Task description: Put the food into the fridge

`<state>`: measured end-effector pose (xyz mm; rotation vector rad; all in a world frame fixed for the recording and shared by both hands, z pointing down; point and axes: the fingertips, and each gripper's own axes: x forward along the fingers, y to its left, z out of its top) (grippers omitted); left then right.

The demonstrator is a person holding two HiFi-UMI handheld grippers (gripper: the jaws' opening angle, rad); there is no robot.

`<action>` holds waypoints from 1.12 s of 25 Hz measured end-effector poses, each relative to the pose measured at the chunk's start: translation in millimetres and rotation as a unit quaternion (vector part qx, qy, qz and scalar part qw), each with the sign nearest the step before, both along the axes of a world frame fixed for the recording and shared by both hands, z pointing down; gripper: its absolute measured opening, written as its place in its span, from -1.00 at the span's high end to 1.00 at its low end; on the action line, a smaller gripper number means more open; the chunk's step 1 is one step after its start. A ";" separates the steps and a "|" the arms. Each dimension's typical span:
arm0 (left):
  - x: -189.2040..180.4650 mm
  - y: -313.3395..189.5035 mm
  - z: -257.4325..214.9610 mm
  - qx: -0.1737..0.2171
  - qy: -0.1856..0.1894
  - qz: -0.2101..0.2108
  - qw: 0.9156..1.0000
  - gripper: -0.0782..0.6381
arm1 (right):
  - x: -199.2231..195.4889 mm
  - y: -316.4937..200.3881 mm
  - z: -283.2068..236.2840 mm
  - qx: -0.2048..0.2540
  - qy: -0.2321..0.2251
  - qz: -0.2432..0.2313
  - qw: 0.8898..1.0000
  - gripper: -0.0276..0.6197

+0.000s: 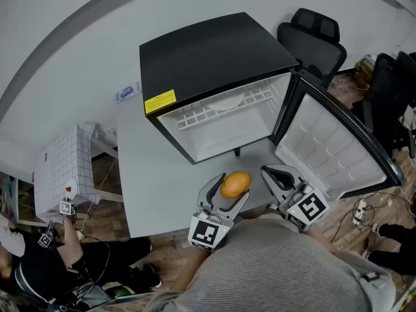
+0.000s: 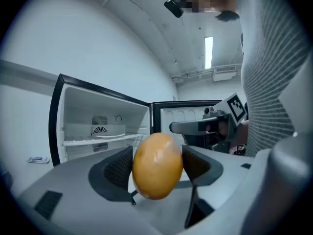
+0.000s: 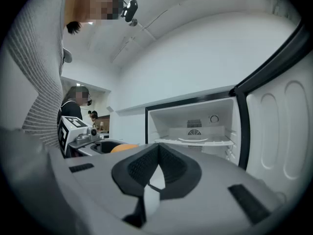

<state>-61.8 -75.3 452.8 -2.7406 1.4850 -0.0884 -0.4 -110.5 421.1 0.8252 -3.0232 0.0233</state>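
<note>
A small black fridge (image 1: 208, 54) stands on the grey table (image 1: 149, 181) with its door (image 1: 331, 148) swung open to the right. Its white inside has a wire shelf (image 1: 214, 112) carrying a white plate (image 1: 229, 101). In front of the opening, my left gripper (image 1: 225, 190) is shut on an orange-yellow oval fruit (image 1: 235, 184), with both pads against its sides (image 2: 157, 164). My right gripper (image 1: 273, 174) hovers just to its right, near the door's lower edge. It is shut with nothing in it, its pads (image 3: 146, 166) meeting.
A black office chair (image 1: 316, 41) stands behind the fridge's right side. A white gridded stand (image 1: 65, 168) sits at the left of the table. A person in black (image 1: 39, 265) is at the lower left. Cables (image 1: 364, 207) lie on the floor under the door.
</note>
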 end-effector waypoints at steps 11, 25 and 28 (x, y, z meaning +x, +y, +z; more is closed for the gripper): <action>2.0 2.1 3.7 -0.008 -0.003 0.002 1.000 -0.13 | 2.0 2.2 -3.5 0.002 -0.012 -0.004 1.000 0.88; 4.2 2.2 2.9 -0.008 -0.006 0.004 1.000 -0.13 | 2.2 1.0 -3.2 -0.014 -0.039 -0.012 0.999 0.88; 5.1 1.7 5.0 -0.014 -0.006 0.004 1.000 -0.13 | 3.1 -0.5 -1.8 -0.015 -0.039 -0.010 0.999 0.88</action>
